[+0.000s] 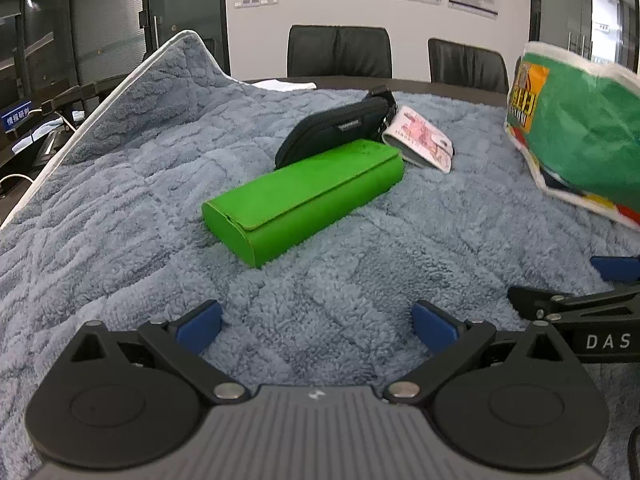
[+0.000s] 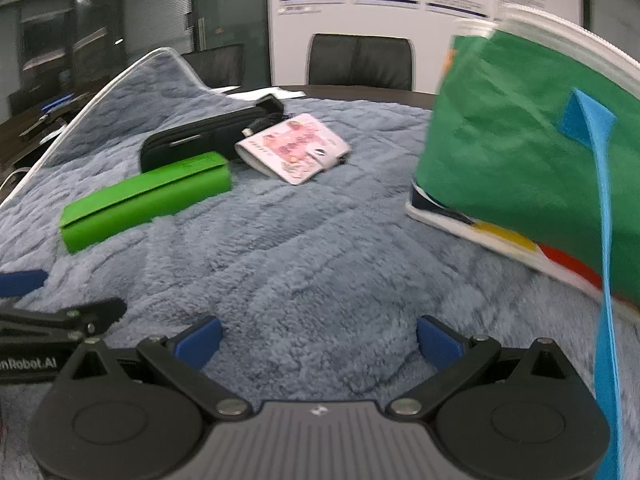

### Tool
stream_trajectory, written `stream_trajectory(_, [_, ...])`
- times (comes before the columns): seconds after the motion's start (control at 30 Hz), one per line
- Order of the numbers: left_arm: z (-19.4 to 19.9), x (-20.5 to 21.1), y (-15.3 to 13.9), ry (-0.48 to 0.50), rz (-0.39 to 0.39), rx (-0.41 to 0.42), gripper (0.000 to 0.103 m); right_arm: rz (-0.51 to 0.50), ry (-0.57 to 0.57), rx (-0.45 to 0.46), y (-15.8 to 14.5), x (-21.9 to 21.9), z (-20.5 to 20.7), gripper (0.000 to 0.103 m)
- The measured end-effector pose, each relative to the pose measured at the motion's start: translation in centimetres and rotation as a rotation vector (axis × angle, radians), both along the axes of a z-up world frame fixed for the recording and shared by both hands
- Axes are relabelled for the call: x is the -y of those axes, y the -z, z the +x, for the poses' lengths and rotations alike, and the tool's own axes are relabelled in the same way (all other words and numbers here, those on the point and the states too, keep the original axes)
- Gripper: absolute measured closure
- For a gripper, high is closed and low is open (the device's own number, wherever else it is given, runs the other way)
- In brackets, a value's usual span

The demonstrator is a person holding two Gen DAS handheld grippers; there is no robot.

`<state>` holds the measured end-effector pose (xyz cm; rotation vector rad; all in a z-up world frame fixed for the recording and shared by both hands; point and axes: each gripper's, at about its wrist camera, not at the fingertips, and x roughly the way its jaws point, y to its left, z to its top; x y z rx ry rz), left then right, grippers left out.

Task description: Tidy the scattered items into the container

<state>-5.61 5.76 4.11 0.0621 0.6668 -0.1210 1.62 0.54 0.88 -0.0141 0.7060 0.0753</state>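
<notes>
A bright green case point(image 1: 304, 196) point(image 2: 148, 200) lies on the blue-grey fleece blanket point(image 1: 120, 220) point(image 2: 320, 248). Behind it rests a black zip pouch point(image 1: 336, 130) point(image 2: 200, 138), and beside that a pink patterned wallet point(image 1: 420, 140) point(image 2: 294, 146). A green fabric bag point(image 1: 580, 136) point(image 2: 520, 152) with a white zip rim and a blue strap point(image 2: 604, 240) stands at the right. My left gripper point(image 1: 316, 322) is open over bare blanket, short of the green case. My right gripper point(image 2: 318, 340) is open too, left of the bag, holding nothing.
The blanket's white-trimmed edge point(image 1: 120, 80) rises at the back left. Black office chairs point(image 1: 340, 50) point(image 2: 360, 60) stand behind the dark table edge point(image 1: 440, 88). The right gripper's arm point(image 1: 580, 308) shows in the left wrist view; the left gripper's arm point(image 2: 60, 320) shows in the right wrist view.
</notes>
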Motion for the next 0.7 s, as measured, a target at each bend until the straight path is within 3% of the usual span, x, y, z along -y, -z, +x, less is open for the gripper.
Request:
stream_trajectory(0.07, [0.0, -0.6, -0.2, -0.010, -0.041, 0.008, 0.000, -0.046, -0.055, 0.052, -1.1, -0.2, 0.6, 0.001])
stream_trajectory(0.13, [0.3, -1.4, -0.3, -0.027, -0.090, -0.002, 0.000, -0.152, -0.119, 0.156, -2.0, -1.3, 1.6, 0.001])
stream_trajectory(0.2, [0.5, -1.8, -0.3, -0.038, -0.119, -0.011, 0.000, -0.255, -0.161, 0.185, -2.1, -2.3, 4.0, 0.006])
stream_trajectory(0.27, [0.5, -1.6, -0.3, -0.038, -0.110, -0.006, 0.000, -0.290, -0.211, 0.151, -2.1, -3.1, 6.8, 0.038])
stream_trajectory(0.33, [0.5, -1.3, -0.2, -0.036, -0.089, 0.000, 0.000, -0.296, -0.264, 0.123, -2.0, -3.9, 9.1, 0.058])
stream_trajectory(0.4, [0.5, -1.3, -0.2, -0.036, -0.085, 0.004, 0.000, -0.339, -0.272, 0.107, -1.6, -4.8, 11.1, 0.063])
stream_trajectory(0.47, [0.6, -1.5, -0.2, -0.038, -0.097, 0.001, 0.000, -0.371, -0.271, 0.096, -1.1, -5.1, 12.6, 0.080])
stream_trajectory(0.57, [0.4, -2.0, -0.4, -0.041, -0.136, 0.018, 0.001, -0.308, -0.281, 0.082, -1.1, -4.6, 12.8, 0.100])
stream_trajectory(0.7, [0.0, -2.2, -0.7, -0.024, -0.165, 0.042, 0.001, -0.282, -0.330, 0.125, -2.3, -3.5, 8.4, 0.103])
